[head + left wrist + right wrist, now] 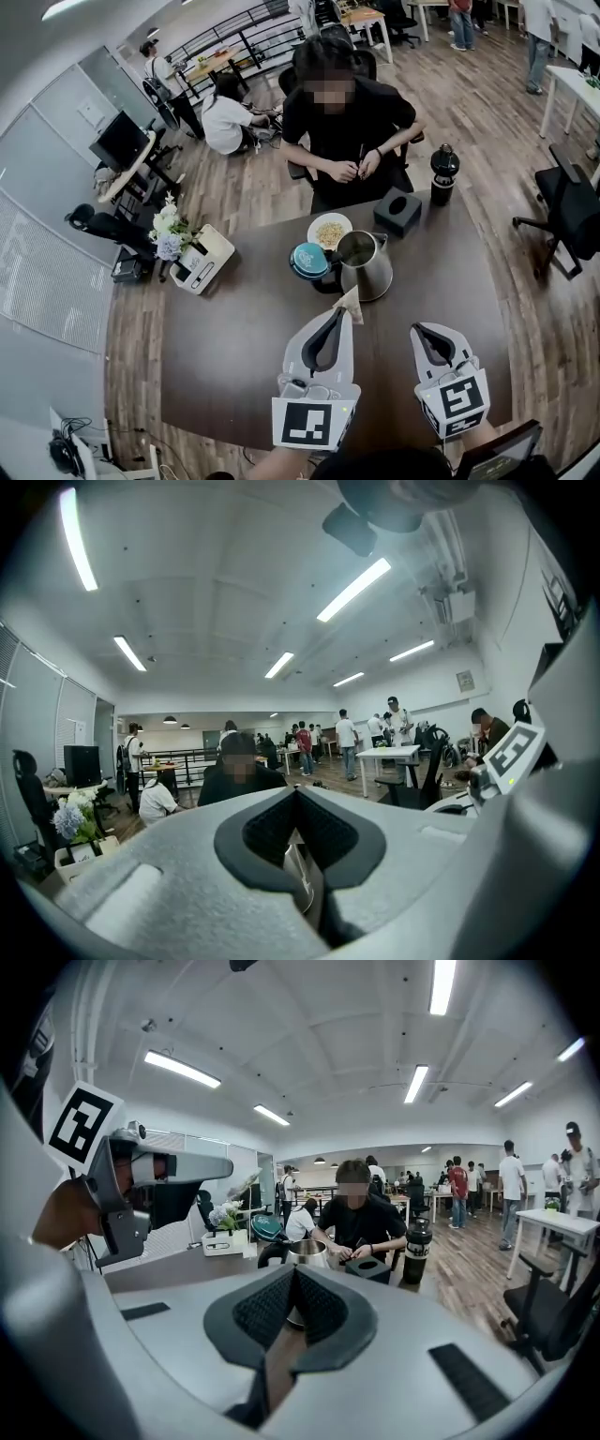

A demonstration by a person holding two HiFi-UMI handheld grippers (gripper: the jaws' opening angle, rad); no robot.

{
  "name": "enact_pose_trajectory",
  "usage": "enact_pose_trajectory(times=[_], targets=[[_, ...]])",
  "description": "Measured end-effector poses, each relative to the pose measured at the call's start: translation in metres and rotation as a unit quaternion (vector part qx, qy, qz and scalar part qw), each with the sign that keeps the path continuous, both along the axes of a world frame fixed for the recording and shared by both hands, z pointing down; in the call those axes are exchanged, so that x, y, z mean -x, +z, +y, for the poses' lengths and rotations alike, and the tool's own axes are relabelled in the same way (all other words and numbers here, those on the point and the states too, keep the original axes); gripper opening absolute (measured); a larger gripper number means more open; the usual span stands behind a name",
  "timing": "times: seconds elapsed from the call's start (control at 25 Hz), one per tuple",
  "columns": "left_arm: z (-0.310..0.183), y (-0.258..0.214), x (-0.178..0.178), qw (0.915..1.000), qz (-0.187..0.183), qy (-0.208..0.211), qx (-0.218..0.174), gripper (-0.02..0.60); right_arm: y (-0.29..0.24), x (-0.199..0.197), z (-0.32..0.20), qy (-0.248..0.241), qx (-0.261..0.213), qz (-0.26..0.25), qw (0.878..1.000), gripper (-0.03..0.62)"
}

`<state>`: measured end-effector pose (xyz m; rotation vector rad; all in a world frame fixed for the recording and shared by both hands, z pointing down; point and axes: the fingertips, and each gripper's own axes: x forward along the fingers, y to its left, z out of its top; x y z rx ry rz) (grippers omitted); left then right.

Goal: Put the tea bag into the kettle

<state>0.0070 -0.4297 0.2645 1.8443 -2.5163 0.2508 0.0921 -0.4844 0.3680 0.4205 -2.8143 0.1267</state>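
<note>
Left gripper (339, 317) clenched on tea bag (350, 304), poised just beside the open-topped steel kettle (367, 272) mid-tabletop, presumably for the drop; right gripper (419, 330) pinched together, empty, nearer the tabletop's front edge.

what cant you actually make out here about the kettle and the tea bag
- Inside the kettle: the head view shows only a dark opening, so water or none, cannot tell.
- The tea bag: small in the head view. In the left gripper view the fingers cover all but a sliver, so no string or tag shows.
- Kettle base: right gripper view, hidden behind that gripper's own fingers.
- Food on the plate: too small, head view.
</note>
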Motion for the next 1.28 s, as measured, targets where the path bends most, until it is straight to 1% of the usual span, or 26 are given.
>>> enact_pose_trajectory(times=[0.24,0.4,0.8,0.96,1.12,1.28], targets=[[-0.032,0.007,0.022,0.9999,-0.002,-0.008,0.01,0.006,0.012,0.006,-0.02,-0.001,0.017,0.006,1.0,0.002],[-0.054,0.015,0.04,0.9998,-0.013,-0.008,0.015,0.006,0.022,0.009,-0.032,0.005,0.025,0.014,1.0,0.002],[-0.094,0.029,0.081,0.9998,-0.012,-0.016,0.008,0.006,0.043,0.02,-0.043,0.015,0.051,0.027,0.998,0.002],[-0.102,0.046,0.092,0.9996,-0.008,-0.019,0.018,0.006,0.052,0.022,-0.044,0.016,0.055,0.036,0.998,0.002],[-0.107,0.069,0.1,0.9992,0.004,-0.023,0.032,0.006,0.062,0.025,-0.042,0.014,0.062,0.036,0.997,0.002],[-0.113,0.086,0.098,0.9989,0.003,-0.018,0.044,0.006,0.065,0.029,-0.045,0.019,0.069,0.049,0.996,0.002]])
